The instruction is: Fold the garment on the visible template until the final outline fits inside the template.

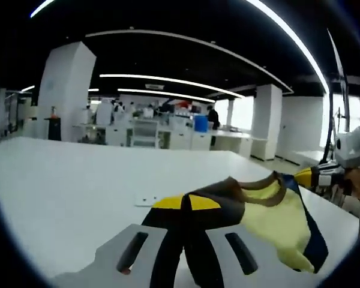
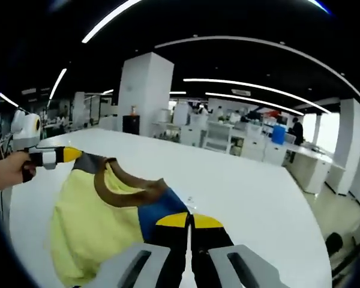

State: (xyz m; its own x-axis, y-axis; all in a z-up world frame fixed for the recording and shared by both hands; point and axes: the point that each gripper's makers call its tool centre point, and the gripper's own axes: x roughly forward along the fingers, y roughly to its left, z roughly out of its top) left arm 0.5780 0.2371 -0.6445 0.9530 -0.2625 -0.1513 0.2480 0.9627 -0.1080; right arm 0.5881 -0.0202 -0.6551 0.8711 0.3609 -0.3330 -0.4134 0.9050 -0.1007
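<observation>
A yellow garment (image 1: 270, 216) with a brown collar and navy sleeves hangs stretched between both grippers above the white table (image 1: 60, 180). My left gripper (image 1: 186, 204) is shut on one dark shoulder of it. The right gripper (image 1: 309, 175) enters from the right, pinching the other shoulder. In the right gripper view the garment (image 2: 90, 222) droops to the left. My right gripper (image 2: 189, 221) is shut on its navy part. The left gripper (image 2: 72, 155), held by a hand (image 2: 6, 171), grips the far shoulder by the collar. No template outline can be made out.
A small pale mark (image 1: 145, 198) lies on the table (image 2: 246, 180) just beyond the garment. Farther back stand a white pillar (image 1: 66, 90), desks (image 1: 168, 135) and several people. The table's far edge runs along the right (image 2: 300, 198).
</observation>
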